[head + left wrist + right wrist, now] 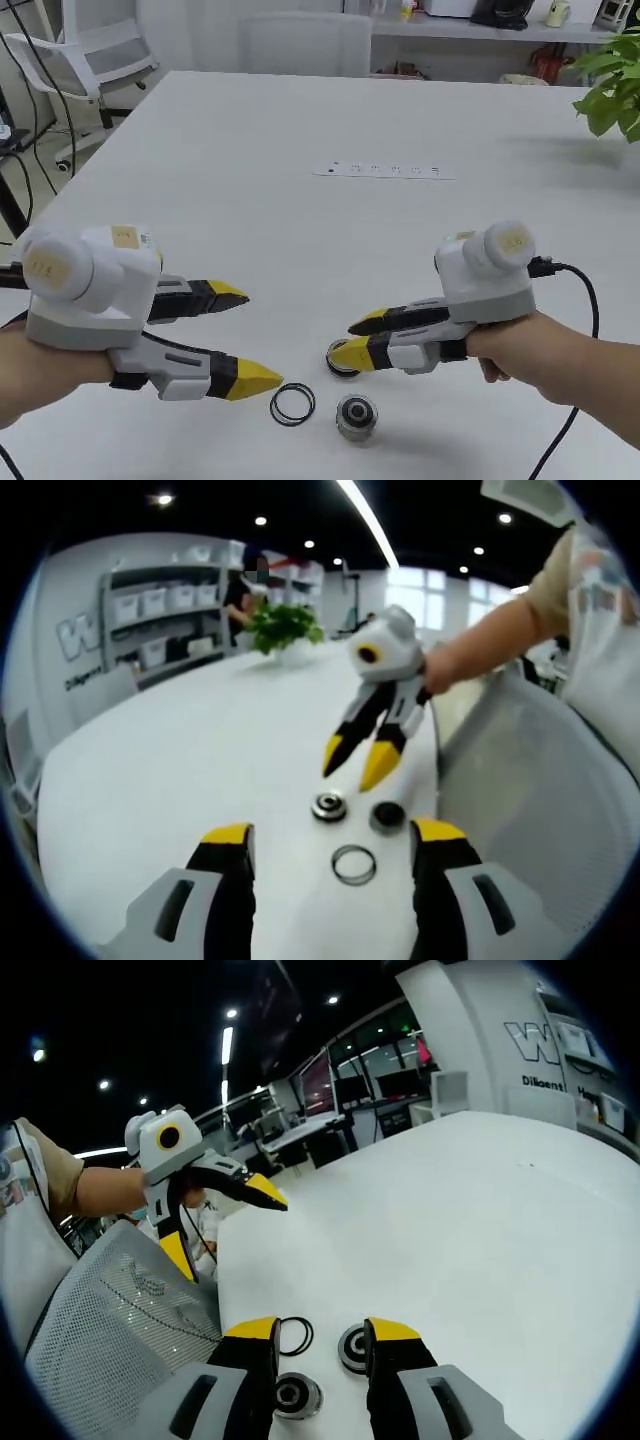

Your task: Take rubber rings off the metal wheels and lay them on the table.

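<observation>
Two thin black rubber rings lie overlapping on the white table near its front edge. A metal wheel stands just right of them. A second wheel sits behind it, partly covered by the lower yellow tip of my right gripper, which is open and holds nothing. My left gripper hovers left of the rings with its jaws spread wide. In the left gripper view the rings lie between its jaws, with both wheels beyond. The right gripper view has one wheel between its jaws.
A white strip with small markings lies mid-table. A leafy plant stands at the far right edge. White chairs stand at the far left, and a mesh chair back is close to the front edge. A black cable trails from the right gripper.
</observation>
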{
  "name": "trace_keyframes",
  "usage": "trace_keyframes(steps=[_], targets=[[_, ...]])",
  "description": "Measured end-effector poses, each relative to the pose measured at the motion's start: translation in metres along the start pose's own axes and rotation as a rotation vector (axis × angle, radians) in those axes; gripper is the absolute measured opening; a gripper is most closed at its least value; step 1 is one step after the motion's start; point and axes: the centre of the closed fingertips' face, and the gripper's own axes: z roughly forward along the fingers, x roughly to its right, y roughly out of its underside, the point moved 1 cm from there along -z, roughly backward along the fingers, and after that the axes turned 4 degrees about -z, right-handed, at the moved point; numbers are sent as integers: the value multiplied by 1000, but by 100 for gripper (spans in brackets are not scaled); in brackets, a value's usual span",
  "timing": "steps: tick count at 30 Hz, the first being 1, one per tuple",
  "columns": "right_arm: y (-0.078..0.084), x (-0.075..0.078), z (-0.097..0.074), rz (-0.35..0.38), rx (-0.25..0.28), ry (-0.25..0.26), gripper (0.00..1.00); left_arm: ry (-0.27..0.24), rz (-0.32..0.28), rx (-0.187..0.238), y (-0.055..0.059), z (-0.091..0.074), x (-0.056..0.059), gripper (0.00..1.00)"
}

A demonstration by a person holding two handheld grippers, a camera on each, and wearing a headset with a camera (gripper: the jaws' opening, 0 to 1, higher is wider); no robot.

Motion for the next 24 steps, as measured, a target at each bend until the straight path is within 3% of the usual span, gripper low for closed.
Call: trace_keyframes(steps=[10,24], targets=[[2,16,-15,-12,14,44,32,17,2,-4,-9,18,-7,62],[14,32,-20,-51,-8,80,33,46,13,-46,-6,43,-14,59]])
